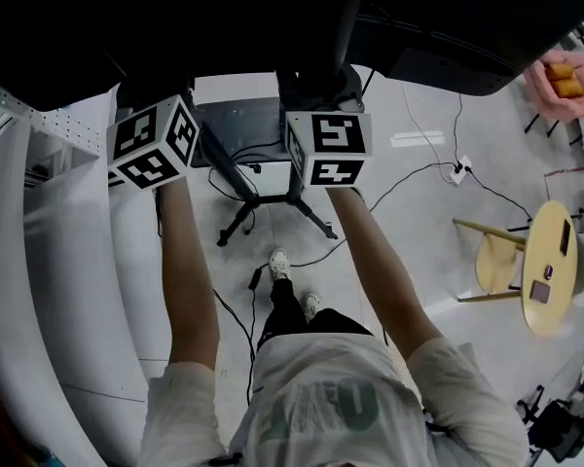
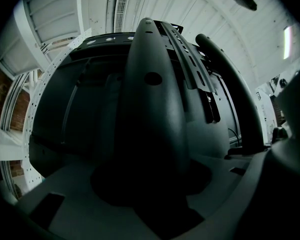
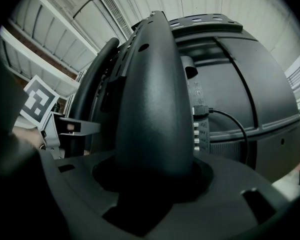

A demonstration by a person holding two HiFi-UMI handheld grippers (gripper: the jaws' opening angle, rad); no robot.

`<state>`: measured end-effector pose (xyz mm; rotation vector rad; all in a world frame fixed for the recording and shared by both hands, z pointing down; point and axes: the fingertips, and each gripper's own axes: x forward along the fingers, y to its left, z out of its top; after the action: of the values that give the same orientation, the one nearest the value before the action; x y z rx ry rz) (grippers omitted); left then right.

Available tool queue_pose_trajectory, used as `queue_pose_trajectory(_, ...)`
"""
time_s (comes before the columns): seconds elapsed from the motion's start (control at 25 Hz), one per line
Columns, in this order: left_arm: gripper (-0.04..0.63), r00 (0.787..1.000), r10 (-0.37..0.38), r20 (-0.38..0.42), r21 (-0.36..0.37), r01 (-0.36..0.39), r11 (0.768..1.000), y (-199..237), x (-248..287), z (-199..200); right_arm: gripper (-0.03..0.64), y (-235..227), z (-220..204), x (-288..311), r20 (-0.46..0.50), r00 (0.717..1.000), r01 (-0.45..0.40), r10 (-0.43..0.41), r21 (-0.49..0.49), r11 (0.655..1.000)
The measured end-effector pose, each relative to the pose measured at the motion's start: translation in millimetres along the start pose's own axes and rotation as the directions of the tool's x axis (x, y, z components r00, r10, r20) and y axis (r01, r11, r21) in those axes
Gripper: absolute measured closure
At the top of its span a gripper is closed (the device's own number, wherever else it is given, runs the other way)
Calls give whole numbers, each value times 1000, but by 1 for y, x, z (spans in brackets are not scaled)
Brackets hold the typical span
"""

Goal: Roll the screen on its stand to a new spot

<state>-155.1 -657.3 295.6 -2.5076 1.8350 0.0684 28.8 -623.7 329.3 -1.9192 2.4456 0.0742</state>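
Observation:
The big black screen [image 1: 224,17] fills the top of the head view, and its stand's splayed black legs [image 1: 263,207] rest on the pale floor below. Both of my grippers reach up to its back. My left gripper [image 1: 154,115] is shut around a thick dark curved bar [image 2: 152,99] on the screen's rear housing. My right gripper [image 1: 323,115] is shut the same way on a matching bar [image 3: 150,94]. In both gripper views the bar runs straight down into the hollow of the jaws. A black cable [image 3: 230,116] plugs into the screen's back panel.
White curved panels [image 1: 39,290] stand close at the left. Cables [image 1: 419,178] and a power strip [image 1: 459,170] lie on the floor near the stand. A round wooden table [image 1: 550,266] and a stool [image 1: 492,256] sit at the right. The person's feet [image 1: 279,261] are just behind the legs.

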Motion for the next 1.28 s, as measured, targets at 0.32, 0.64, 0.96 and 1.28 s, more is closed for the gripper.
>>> queue_pose_trajectory(0.32, 380, 1000, -6, -2, -3, 6, 1000, 3, -2, 2, 413, 4, -1, 1, -9, 1000, 2, -2, -5, 1000)
queue_pose_trajectory(0.64, 380, 1000, 7, 7, -9, -7, 1000, 4, 3, 2, 414, 1, 1, 6, -6, 1000, 1, -1, -5, 1000)
queue_pose_trajectory(0.96, 380, 1000, 8, -3, -11, -8, 1000, 3, -4, 1, 414, 3, 2, 0, 11, 1000, 1, -1, -2, 1000)
queue_pose_trajectory(1.28, 381, 1000, -3, -7, -8, 3, 1000, -12, -19, 1, 413, -1, 2, -24, 13, 1000, 13, -13, 5, 1000)
